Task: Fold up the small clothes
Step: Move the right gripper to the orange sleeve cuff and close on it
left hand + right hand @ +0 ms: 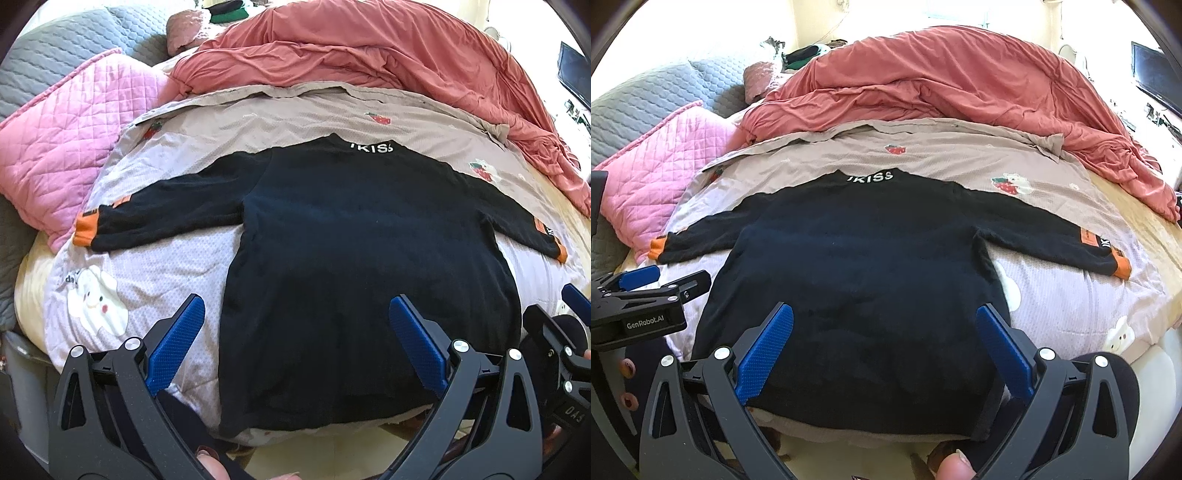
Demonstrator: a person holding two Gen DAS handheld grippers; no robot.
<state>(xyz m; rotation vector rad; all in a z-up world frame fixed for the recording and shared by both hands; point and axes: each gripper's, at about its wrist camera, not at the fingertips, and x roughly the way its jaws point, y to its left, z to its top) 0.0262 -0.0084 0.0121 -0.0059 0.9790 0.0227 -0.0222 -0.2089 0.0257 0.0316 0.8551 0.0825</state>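
A black sweater (362,266) reading "KISS" at its far collar is lying flat on the bed (155,258); both grippers, left (295,345) and right (884,352), are hovering wide open, holding nothing

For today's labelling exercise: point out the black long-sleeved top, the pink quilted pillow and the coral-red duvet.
black long-sleeved top (351,251): left wrist view, middle of its body.
pink quilted pillow (66,147): left wrist view, its quilted face.
coral-red duvet (942,85): right wrist view, its rumpled middle.

1 black sweater (354,266), 2 grippers: left gripper (295,339), right gripper (884,345). 1 pink quilted pillow (62,147), 1 red duvet (369,66), 1 grey quilted cover (62,51).
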